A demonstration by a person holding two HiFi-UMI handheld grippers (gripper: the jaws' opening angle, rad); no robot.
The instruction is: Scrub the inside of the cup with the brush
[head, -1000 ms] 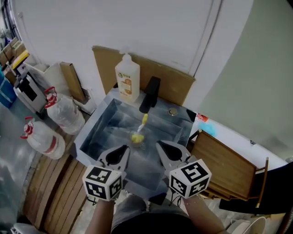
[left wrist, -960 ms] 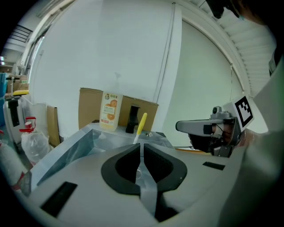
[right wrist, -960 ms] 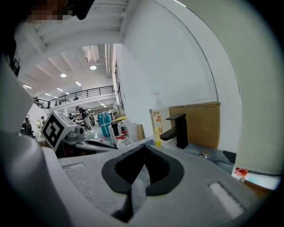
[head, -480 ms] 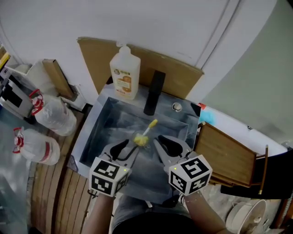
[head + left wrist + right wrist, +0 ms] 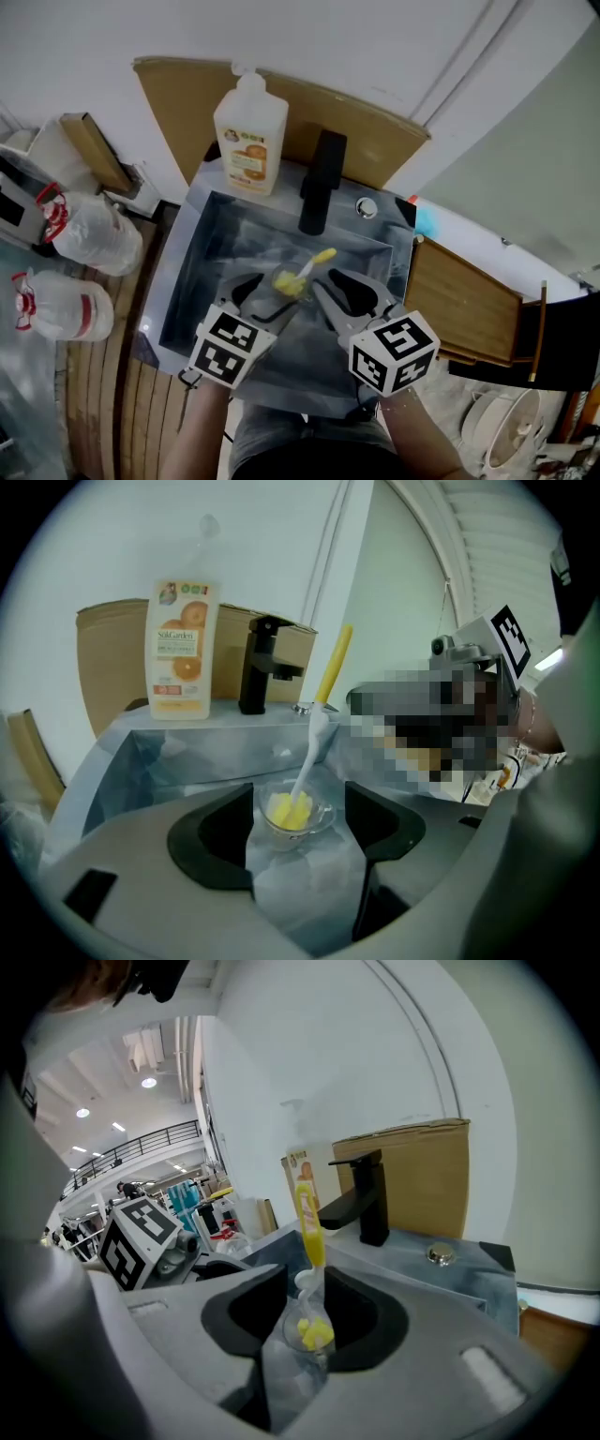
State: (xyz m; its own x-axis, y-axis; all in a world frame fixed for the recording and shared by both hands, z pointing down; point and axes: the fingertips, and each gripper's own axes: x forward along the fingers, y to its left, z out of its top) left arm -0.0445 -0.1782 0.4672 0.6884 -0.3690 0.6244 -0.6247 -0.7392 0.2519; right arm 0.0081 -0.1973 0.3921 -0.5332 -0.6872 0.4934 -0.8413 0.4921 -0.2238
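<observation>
Cup (image 5: 284, 292), clear glass, standing upright on the floor of the steel sink (image 5: 192, 281), in front of the black faucet (image 5: 319, 183). A brush (image 5: 307, 270) with a yellow head and a white-and-yellow handle stands in the cup, head down, with the handle leaning toward the faucet.

Left gripper (image 5: 264, 300): fingers (image 5: 211, 841) wide apart, having just been opening. In the left gripper view the cup sits between the tips, clear of both pads.

Right gripper (image 5: 343, 292): fingers (image 5: 361, 1321) partly apart, also just opening. In the right gripper view the cup and brush line up with the gap, and neither pad presses on them. In the head view this gripper is just to the right of the cup.

An orange-labelled soap bottle (image 5: 248, 141) stands on the counter at the sink's back left corner, in front of a cardboard sheet (image 5: 375, 141) that leans on the wall.
</observation>
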